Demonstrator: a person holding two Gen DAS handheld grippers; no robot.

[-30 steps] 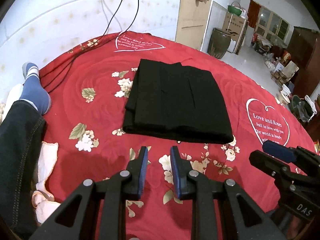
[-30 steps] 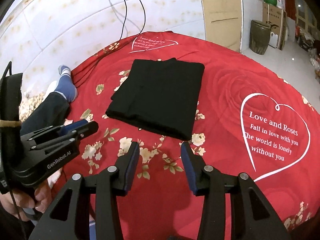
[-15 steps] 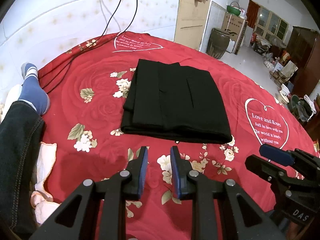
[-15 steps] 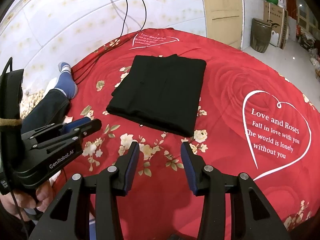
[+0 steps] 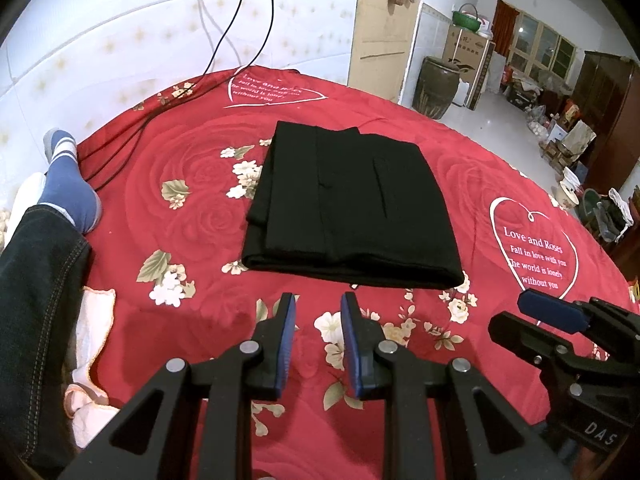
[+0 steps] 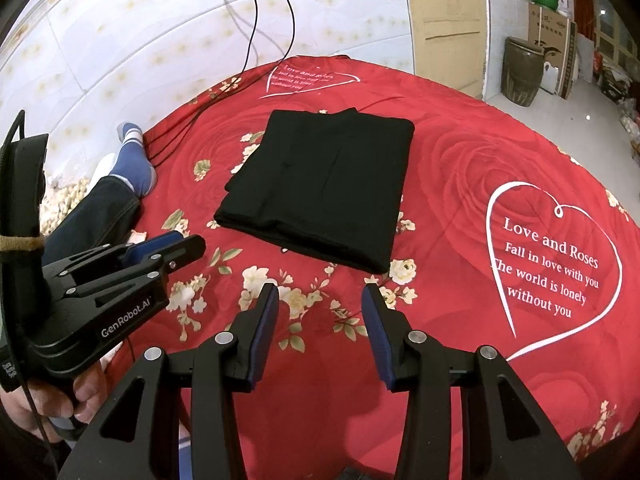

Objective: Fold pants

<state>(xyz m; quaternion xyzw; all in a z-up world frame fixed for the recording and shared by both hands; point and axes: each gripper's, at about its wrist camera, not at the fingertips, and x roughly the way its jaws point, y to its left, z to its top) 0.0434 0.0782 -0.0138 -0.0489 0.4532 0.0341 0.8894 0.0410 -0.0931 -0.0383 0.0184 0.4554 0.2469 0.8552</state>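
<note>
Black pants (image 5: 348, 208) lie folded into a compact rectangle on the red bedspread (image 5: 192, 184), just beyond the left gripper (image 5: 316, 300) and right gripper (image 6: 320, 290), whose part-open, empty fingers should withdraw without snagging the near edge.

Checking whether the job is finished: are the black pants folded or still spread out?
Folded. The black pants lie as a compact, layered rectangle on the red bedspread, stacked edges showing along the near side; neither gripper touches them.
</note>
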